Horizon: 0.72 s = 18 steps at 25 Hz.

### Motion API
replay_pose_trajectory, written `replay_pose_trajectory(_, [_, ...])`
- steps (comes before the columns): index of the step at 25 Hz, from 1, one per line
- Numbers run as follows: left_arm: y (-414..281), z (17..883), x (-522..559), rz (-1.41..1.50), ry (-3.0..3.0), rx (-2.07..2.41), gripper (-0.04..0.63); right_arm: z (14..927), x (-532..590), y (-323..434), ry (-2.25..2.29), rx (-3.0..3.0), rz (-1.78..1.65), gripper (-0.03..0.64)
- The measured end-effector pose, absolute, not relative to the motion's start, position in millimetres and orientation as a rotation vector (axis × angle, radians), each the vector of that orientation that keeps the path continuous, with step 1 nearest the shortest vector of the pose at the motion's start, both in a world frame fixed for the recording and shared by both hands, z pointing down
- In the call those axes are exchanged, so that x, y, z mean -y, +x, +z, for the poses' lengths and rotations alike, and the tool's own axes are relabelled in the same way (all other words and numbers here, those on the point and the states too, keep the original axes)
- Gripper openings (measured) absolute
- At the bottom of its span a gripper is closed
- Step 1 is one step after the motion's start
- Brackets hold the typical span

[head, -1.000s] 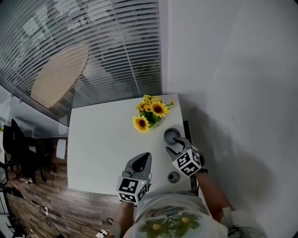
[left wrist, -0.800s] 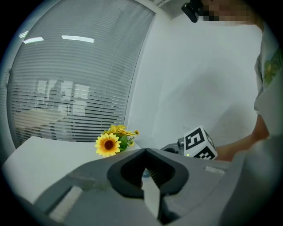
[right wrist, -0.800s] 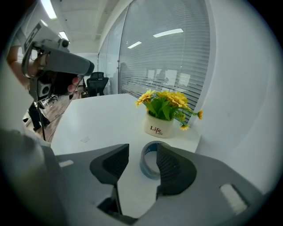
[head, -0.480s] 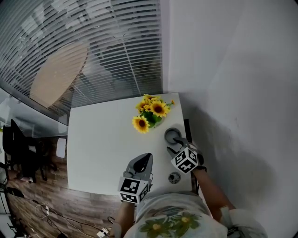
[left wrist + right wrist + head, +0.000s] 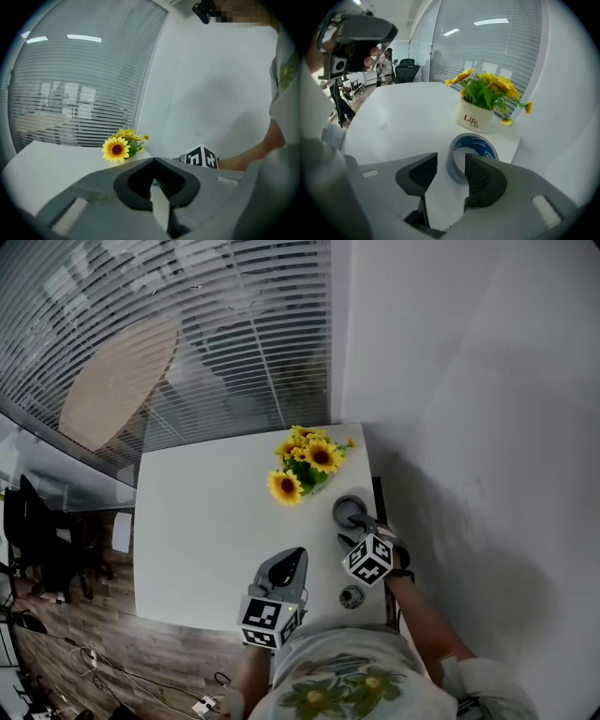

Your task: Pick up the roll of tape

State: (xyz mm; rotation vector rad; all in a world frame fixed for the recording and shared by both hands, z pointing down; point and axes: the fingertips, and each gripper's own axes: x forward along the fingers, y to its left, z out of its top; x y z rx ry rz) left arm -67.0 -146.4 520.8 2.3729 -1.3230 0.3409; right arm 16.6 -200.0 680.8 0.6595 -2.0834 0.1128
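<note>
A roll of grey tape (image 5: 349, 511) with a blue core lies flat near the right edge of the white table (image 5: 206, 521). My right gripper (image 5: 355, 532) points steeply down at it. In the right gripper view the roll's (image 5: 479, 143) near wall stands between the jaws of the right gripper (image 5: 451, 162), with one finger (image 5: 483, 179) over the hole. The jaws are closing, and the pads are apart from the tape. My left gripper (image 5: 289, 560) hovers over the table's front part, shut and empty (image 5: 153, 160).
A white pot of sunflowers (image 5: 302, 474) stands just behind the roll (image 5: 474, 119). A small dark round object (image 5: 351, 597) lies near the table's front right corner. A white wall runs along the table's right side; glass with blinds is behind.
My right gripper has sunk toward the tape roll and its jaws have narrowed a little. The left gripper has stayed in place.
</note>
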Motion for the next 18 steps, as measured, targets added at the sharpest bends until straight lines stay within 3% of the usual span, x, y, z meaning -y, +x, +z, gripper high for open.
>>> replay_pose_trajectory(18, [-71.6,525.7,148.2,0.334,2.362,1.324,0.005,688.7,203.1,18.4,0.558,1.977,-0.049,0.098])
